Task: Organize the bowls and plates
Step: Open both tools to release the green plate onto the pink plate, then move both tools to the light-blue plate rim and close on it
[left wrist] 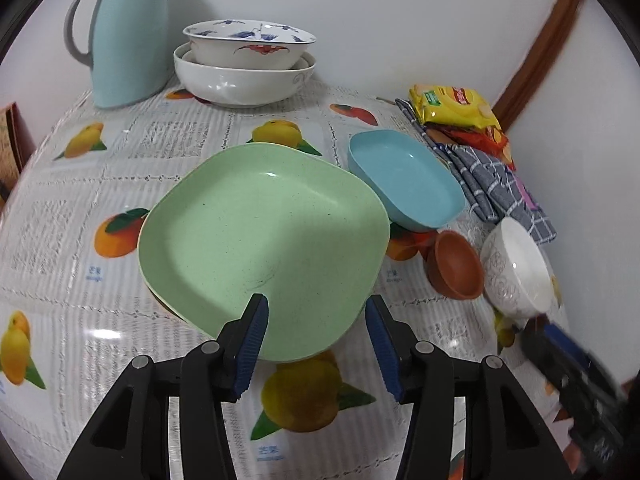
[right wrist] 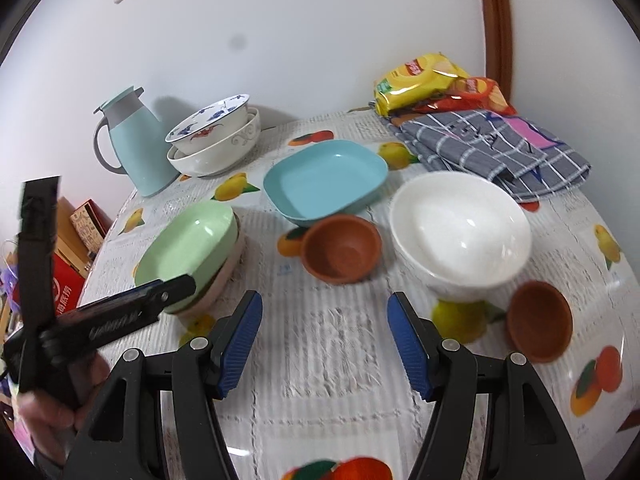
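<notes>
A green square plate tops a small stack of plates in the middle of the table. My left gripper hovers open over the plate's near edge, its pads clear of it. To its right lie a blue square plate, a small brown bowl and a white bowl. My right gripper stands open above bare tablecloth, in front of the brown bowl and white bowl. A second brown bowl sits at the near right. The green plate is at the left.
Two nested ceramic bowls and a pale blue jug stand at the back by the wall. Snack packets and a grey checked cloth fill the far right corner. Boxes sit beyond the table's left edge.
</notes>
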The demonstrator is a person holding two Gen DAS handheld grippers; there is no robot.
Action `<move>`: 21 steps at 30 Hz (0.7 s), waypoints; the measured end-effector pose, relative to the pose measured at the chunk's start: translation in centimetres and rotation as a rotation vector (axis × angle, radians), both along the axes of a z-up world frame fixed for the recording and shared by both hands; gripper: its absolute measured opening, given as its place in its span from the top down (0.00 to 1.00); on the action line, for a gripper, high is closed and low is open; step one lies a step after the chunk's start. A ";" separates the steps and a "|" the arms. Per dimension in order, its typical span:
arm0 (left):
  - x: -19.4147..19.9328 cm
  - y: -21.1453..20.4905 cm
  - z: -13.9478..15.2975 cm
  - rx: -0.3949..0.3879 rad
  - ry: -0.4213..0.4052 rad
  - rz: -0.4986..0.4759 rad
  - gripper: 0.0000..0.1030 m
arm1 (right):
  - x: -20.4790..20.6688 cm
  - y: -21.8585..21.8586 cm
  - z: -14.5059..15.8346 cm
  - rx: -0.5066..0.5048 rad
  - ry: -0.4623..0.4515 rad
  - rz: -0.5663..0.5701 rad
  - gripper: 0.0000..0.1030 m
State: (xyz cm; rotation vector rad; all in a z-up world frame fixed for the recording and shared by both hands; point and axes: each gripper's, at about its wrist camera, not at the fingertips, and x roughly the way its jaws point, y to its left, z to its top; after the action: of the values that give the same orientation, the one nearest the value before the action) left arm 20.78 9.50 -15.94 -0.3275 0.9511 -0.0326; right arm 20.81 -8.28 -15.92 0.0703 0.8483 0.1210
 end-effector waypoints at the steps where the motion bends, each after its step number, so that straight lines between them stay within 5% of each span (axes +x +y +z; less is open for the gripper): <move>1: 0.1 -0.1 0.0 0.005 0.001 0.004 0.53 | -0.3 -0.2 0.0 0.010 0.000 0.001 0.37; 10: 0.8 -1.5 0.6 0.056 0.015 -0.008 0.54 | -0.5 -0.9 0.6 -0.004 -0.015 -0.014 0.36; 21: 3.1 -2.9 5.8 0.148 -0.089 -0.051 0.54 | 2.9 -1.9 4.2 -0.007 -0.116 -0.069 0.29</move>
State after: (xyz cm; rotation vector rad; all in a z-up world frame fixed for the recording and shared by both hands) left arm 23.93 6.55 -10.15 -0.1640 0.8682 -0.0227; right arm 23.74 -10.23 -11.70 0.0853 0.7299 0.0565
